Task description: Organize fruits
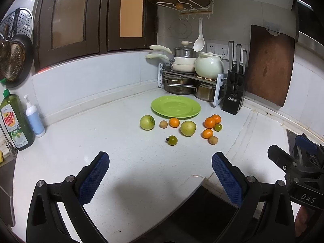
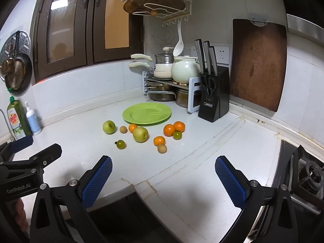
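Fruit scattered loose on tabletop (image 1: pixel 125 174), just in front of empty green plate (image 1: pixel 175 107). Both grippers hang back at the near edge, jaws wide apart, holding nothing. Longan (image 2: pixel 162 148) lies nearest right gripper (image 2: pixel 163 179); green tomato (image 1: pixel 172 140) straight ahead of left gripper (image 1: pixel 161 177).

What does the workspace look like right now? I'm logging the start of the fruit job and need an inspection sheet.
Surface: white counter, a crack line near its front edge.
Job's things: green plate bare; ten loose fruits in front of it, among them a green apple and an orange.
Clutter: knife block, pot rack, soap bottle.
Grippers: left gripper and right gripper both open, holding nothing.
Cables: nothing seen.
Surroundings: cutting board on the wall, stove burner on the right.
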{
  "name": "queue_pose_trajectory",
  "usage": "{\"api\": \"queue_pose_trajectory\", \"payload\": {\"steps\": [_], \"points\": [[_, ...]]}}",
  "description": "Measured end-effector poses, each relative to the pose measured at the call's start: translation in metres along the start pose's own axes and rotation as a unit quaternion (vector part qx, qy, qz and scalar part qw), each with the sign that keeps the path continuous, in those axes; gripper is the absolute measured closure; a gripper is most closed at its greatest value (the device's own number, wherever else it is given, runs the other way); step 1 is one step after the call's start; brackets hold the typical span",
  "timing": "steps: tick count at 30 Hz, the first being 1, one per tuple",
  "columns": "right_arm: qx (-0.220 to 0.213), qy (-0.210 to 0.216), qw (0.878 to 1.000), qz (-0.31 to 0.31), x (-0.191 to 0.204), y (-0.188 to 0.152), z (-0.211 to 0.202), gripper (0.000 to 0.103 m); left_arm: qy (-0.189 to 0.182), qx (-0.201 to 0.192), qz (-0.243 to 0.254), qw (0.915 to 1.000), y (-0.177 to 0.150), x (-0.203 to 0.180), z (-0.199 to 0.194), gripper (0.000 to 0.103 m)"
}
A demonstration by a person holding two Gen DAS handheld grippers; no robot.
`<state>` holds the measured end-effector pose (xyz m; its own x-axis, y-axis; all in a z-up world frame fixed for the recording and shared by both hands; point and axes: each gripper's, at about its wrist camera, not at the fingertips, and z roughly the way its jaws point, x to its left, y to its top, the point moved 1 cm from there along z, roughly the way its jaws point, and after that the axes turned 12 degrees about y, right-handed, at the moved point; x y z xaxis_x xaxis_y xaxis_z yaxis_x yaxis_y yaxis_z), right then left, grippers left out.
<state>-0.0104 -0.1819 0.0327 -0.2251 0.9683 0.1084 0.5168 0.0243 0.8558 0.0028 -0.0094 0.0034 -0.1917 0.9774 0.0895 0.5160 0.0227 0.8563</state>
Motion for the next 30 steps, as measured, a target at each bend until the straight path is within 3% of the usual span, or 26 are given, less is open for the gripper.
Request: {"api": "queue_pose_trajectory", "payload": {"steps": [30], "points": [[-0.003,0.004,1.0,-0.002,0.002,-0.0011,-0.0011,0.001,-0.002,0.001,-0.002,1.0,-0.0015,0.0016,-0.0033,0.0]]}}
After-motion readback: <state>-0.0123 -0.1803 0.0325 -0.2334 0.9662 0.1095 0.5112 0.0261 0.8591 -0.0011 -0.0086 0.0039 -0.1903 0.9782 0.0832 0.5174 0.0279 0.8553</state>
